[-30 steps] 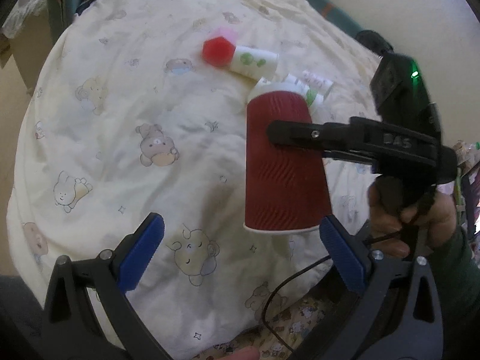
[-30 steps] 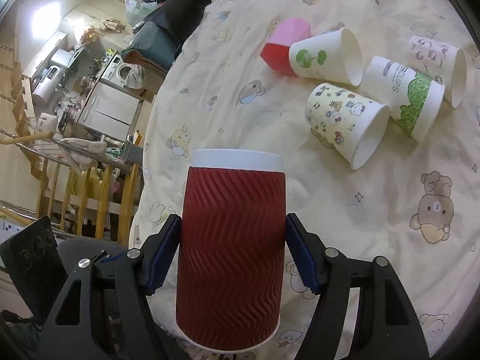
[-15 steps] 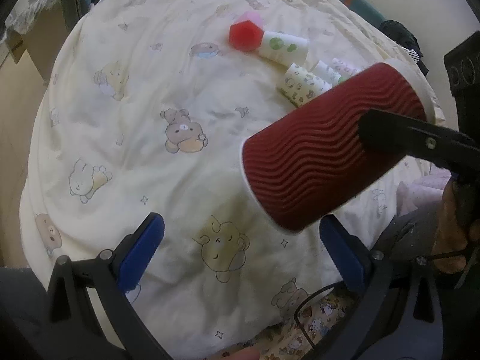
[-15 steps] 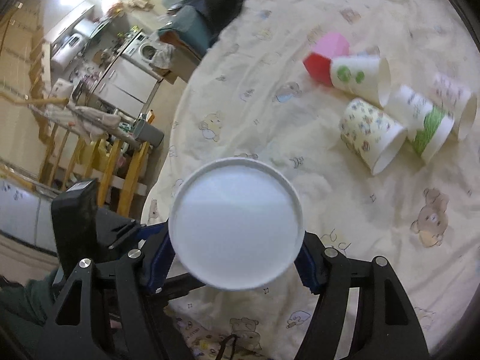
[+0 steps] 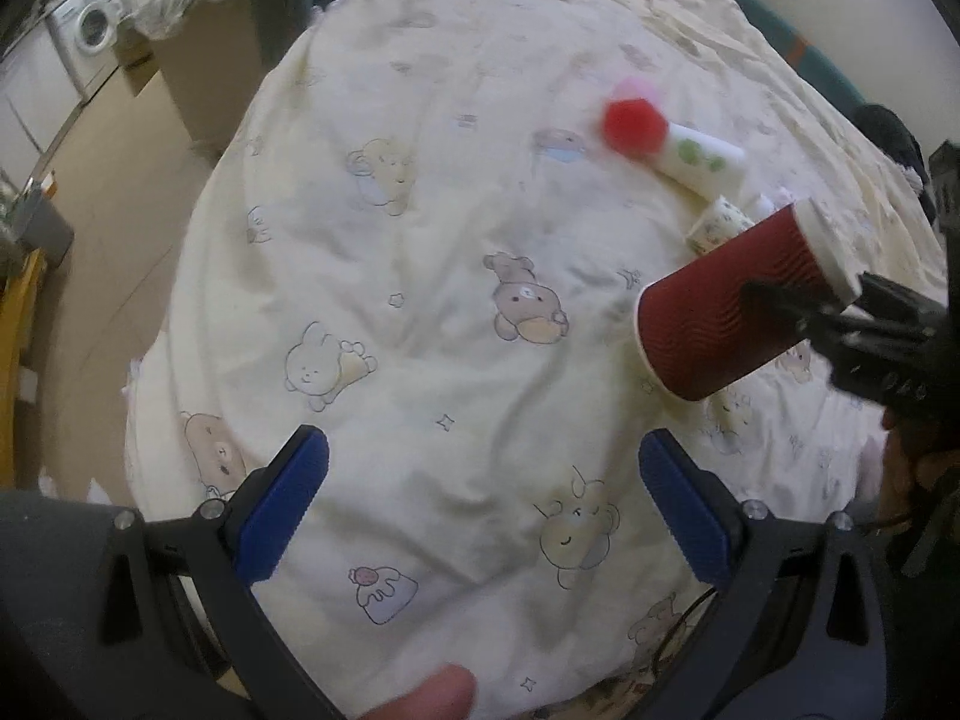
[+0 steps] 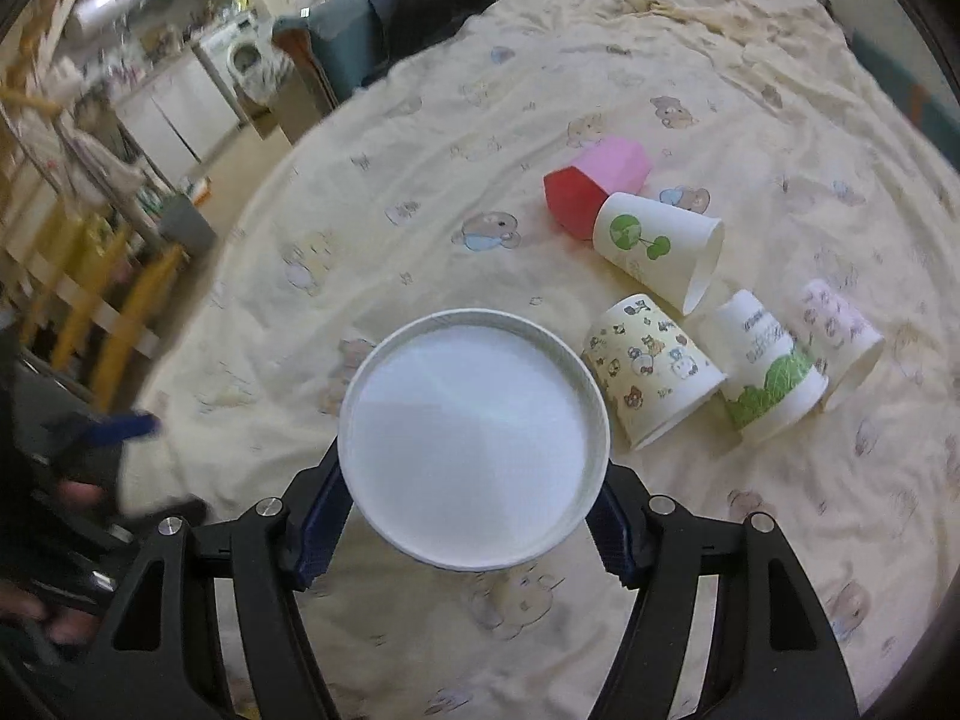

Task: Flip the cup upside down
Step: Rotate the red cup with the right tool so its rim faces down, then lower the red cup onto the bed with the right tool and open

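Above the bear-print quilt [image 5: 456, 276], the red ribbed cup [image 5: 729, 315] is clamped on its sides by the right gripper [image 6: 474, 513], tilted with its white base [image 6: 474, 441] facing the wrist camera. The left gripper [image 5: 483, 498] is held wide, gripping nothing.

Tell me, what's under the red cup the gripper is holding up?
Under the red cup, held tilted in the air by the right gripper, lies only the cream bedspread with its cartoon animals. The right wrist view shows just the cup's white base, hiding the bedding behind it.
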A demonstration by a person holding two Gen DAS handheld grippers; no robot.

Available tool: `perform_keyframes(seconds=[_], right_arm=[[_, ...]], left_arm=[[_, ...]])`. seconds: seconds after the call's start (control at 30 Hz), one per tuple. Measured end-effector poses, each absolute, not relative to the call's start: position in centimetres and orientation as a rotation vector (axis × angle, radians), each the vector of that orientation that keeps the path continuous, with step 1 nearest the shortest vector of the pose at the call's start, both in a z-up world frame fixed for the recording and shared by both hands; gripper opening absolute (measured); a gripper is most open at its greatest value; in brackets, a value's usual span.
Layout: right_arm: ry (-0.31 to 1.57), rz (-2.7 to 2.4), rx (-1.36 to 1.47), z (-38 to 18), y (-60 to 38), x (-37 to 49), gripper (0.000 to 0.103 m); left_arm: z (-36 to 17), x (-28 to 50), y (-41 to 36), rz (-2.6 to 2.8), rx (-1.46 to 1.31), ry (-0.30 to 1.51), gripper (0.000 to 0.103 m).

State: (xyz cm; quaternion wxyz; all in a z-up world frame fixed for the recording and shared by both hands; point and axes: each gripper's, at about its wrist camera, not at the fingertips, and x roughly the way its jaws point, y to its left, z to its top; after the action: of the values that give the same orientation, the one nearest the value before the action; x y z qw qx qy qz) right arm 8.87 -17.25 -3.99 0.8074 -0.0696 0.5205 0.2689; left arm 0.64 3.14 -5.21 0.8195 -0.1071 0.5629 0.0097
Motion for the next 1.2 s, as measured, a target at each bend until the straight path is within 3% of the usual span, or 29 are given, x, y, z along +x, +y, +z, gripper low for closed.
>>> perform_keyframes(seconds=[0.53, 0.63, 0.77, 1.03, 1.1, 1.2], right_arm=[[1.085, 0.557, -0.36, -6.1, -13.3, 8.1, 0.072], [1.094, 0.557, -0.312, -5.7, -13.8, 8.3, 0.076], [1.065, 0.571, -0.255, -4.3, -14.5, 7.5, 0.095], [0.974, 0.518, -0.079, 0.6, -18.7, 2.9, 0.097], [0.936, 0.471, -0.026, 1.5, -20.2, 1.4, 0.103], [0.9, 0.417, 0.035, 1.8, -21.6, -0.2, 0.103]], left_arm=[[-5.2, 0.4, 2.6, 0.037, -0.17, 1.198, 0.103], [-5.2, 0.3, 2.6, 0.034, -0.179, 1.189, 0.103], [-4.8, 0.0, 2.8, 0.04, -0.183, 1.167, 0.103], [-2.9, -1.1, 2.8, 0.024, -0.222, 1.073, 0.103], [-2.3, -1.7, 2.7, 0.026, -0.228, 1.037, 0.103], [-1.5, -2.5, 2.3, 0.035, -0.217, 0.977, 0.103]])
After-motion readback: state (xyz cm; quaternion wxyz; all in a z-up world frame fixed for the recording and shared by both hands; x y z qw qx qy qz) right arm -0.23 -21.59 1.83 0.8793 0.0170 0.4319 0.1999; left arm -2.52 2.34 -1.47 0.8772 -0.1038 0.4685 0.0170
